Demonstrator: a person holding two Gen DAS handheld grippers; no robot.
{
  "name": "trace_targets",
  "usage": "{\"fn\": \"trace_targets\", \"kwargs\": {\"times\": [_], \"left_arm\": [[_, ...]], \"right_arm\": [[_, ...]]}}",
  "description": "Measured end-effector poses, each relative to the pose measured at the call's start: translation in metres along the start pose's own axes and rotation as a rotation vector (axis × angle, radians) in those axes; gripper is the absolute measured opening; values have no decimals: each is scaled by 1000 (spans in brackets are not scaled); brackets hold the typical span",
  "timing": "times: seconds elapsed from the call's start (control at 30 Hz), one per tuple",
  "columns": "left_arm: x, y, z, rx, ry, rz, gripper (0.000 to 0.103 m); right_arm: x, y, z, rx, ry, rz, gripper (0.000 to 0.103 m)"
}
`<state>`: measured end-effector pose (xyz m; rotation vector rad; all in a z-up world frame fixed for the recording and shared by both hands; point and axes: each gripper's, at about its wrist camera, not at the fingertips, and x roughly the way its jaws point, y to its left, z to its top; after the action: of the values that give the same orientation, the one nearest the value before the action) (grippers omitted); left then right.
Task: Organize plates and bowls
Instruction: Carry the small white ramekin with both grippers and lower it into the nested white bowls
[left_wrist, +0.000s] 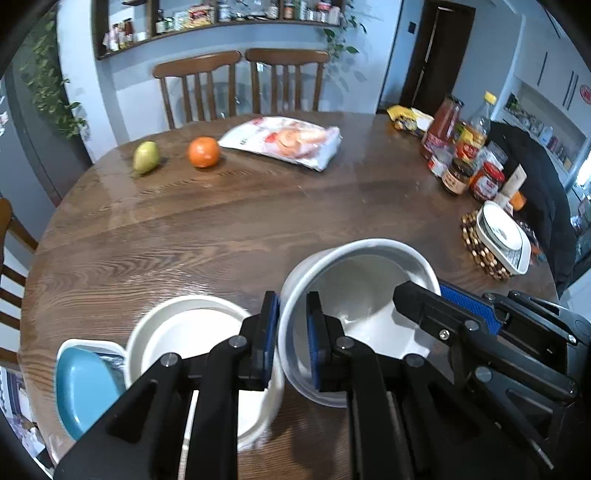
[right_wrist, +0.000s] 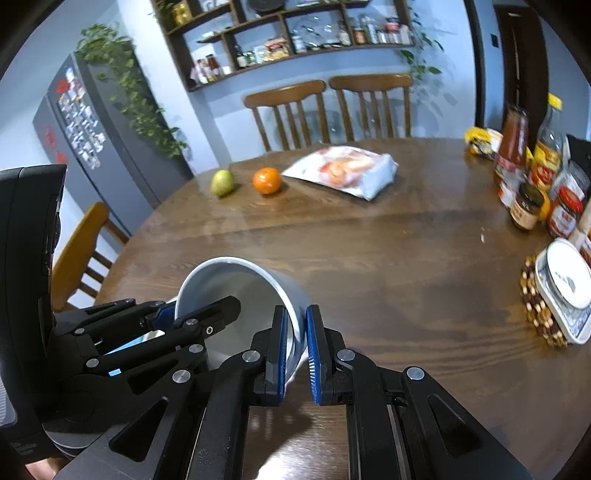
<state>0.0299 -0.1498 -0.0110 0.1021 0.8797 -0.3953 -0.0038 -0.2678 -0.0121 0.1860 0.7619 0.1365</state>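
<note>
A deep white bowl (left_wrist: 364, 291) (right_wrist: 236, 291) hangs tilted above the wooden table (left_wrist: 221, 229), held from both sides. My left gripper (left_wrist: 293, 306) is shut on its left wall, one blue pad inside and one outside. My right gripper (right_wrist: 297, 314) is shut on the opposite wall in the same way; in the left wrist view the right gripper (left_wrist: 436, 291) shows at the bowl's far rim. Below and left of the bowl, a second white bowl (left_wrist: 192, 332) stands on the table. Beside that lies a blue dish (left_wrist: 85, 384) with a white rim.
A patterned square dish (left_wrist: 502, 236) (right_wrist: 565, 291) rests on a beaded trivet (left_wrist: 480, 251) at the right edge. Jars and bottles (left_wrist: 461, 155) crowd the back right. A pear (left_wrist: 146, 157), an orange (left_wrist: 203, 151) and a food bag (left_wrist: 284, 140) lie at the far side, before two chairs.
</note>
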Motion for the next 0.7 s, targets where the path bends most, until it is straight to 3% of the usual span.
{"fn": "trace_targets", "kwargs": {"times": [0.3,0.7], "left_arm": [[-24,40,-10,-68,-32,60,12],[-20,78,-33,-151,13,106,11]], "right_arm": [[6,43,3,-70,4,60,14],[32,76,-8,-118,83,115,14]]}}
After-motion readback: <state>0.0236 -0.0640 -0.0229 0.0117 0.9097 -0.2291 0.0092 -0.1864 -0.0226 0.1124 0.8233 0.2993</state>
